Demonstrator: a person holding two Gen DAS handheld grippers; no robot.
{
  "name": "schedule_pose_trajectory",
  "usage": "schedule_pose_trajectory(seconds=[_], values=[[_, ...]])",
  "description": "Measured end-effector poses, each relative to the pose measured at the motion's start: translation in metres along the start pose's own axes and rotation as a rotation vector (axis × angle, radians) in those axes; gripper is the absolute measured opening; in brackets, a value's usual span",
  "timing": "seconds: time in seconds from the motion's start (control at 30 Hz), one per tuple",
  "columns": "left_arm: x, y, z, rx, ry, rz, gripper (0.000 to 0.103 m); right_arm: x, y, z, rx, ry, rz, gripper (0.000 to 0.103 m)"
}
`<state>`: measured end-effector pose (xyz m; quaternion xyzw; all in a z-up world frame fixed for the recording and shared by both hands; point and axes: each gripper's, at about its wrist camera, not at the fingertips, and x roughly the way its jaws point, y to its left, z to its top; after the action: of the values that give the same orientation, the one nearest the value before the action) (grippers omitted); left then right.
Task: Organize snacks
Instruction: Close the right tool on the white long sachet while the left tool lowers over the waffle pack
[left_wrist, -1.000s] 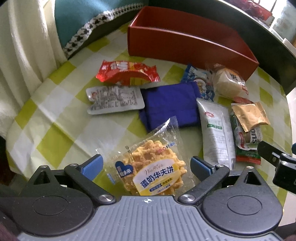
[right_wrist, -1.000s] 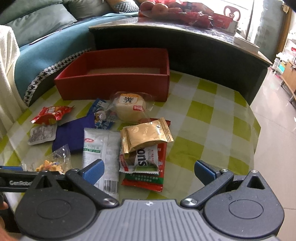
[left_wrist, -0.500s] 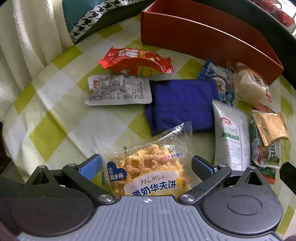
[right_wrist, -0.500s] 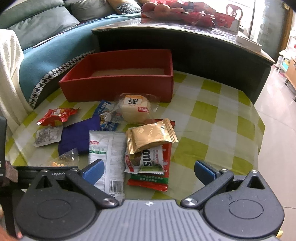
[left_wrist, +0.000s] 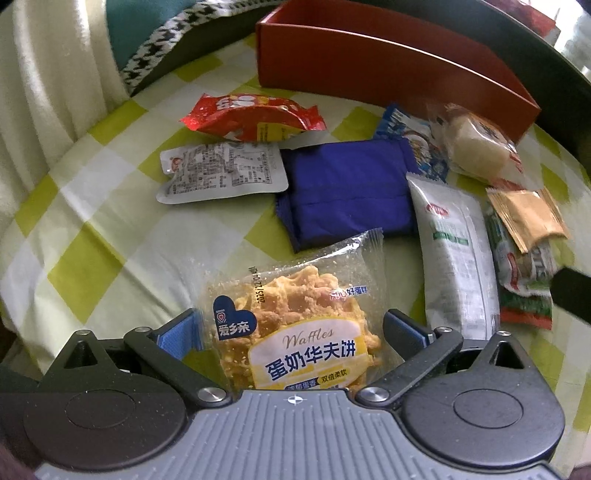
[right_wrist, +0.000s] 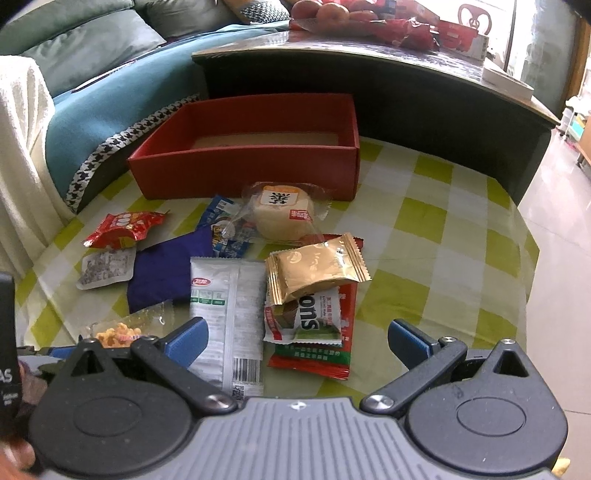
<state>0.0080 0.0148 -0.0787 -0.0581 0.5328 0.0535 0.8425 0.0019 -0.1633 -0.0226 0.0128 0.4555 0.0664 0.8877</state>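
- Left gripper (left_wrist: 291, 328) fingers spread wide around the clear-wrapped yellow waffle packet (left_wrist: 295, 328), not pinching it.
- Right gripper (right_wrist: 297, 338) released too, over the green-checked tablecloth (right_wrist: 436, 258) near its front edge.

A green-checked counter (right_wrist: 436, 236) carries a red box (right_wrist: 243, 173) at 12 o'clock, and a waffle packet (left_wrist: 295, 325), purple pouch (left_wrist: 347, 192) and white sachet (left_wrist: 458, 258) nearer.

A living room at home

A soft blue-green sofa (right_wrist: 92, 48) with cushions sits behind the table (right_wrist: 424, 236), which has a yellow checked cloth. A dark coffee table (right_wrist: 369, 85) holds fruit (right_wrist: 325, 11) nearby.
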Motion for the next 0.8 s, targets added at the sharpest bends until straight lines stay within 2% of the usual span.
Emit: schedule_pose_trajectory(seconds=[0.07, 0.37, 0.43, 0.53, 0.6, 0.67, 0.8], values=[[0.0, 0.004, -0.001, 0.028, 0.009, -0.004, 0.103, 0.001, 0.0, 0.0, -0.003, 0.008, 0.006, 0.103], [-0.008, 0.034, 0.001, -0.016, 0.022, -0.028, 0.089, 0.021, 0.025, -0.007, -0.068, 0.073, 0.065, 0.103], [-0.009, 0.036, 0.0, -0.018, 0.02, -0.035, 0.089, 0.029, 0.029, -0.007, -0.051, 0.107, 0.107, 0.103], [-0.008, 0.037, 0.0, -0.019, 0.018, -0.047, 0.091, 0.043, 0.035, -0.005, -0.028, 0.148, 0.157, 0.103], [-0.008, 0.037, -0.001, -0.01, 0.021, -0.055, 0.094, 0.053, 0.037, -0.003, -0.009, 0.158, 0.15, 0.103], [-0.008, 0.038, -0.002, -0.008, 0.029, -0.059, 0.103, 0.064, 0.039, -0.003, -0.003, 0.187, 0.153, 0.103], [-0.003, 0.039, -0.002, -0.002, 0.036, -0.053, 0.103, 0.068, 0.044, -0.005, -0.032, 0.177, 0.125, 0.103]])
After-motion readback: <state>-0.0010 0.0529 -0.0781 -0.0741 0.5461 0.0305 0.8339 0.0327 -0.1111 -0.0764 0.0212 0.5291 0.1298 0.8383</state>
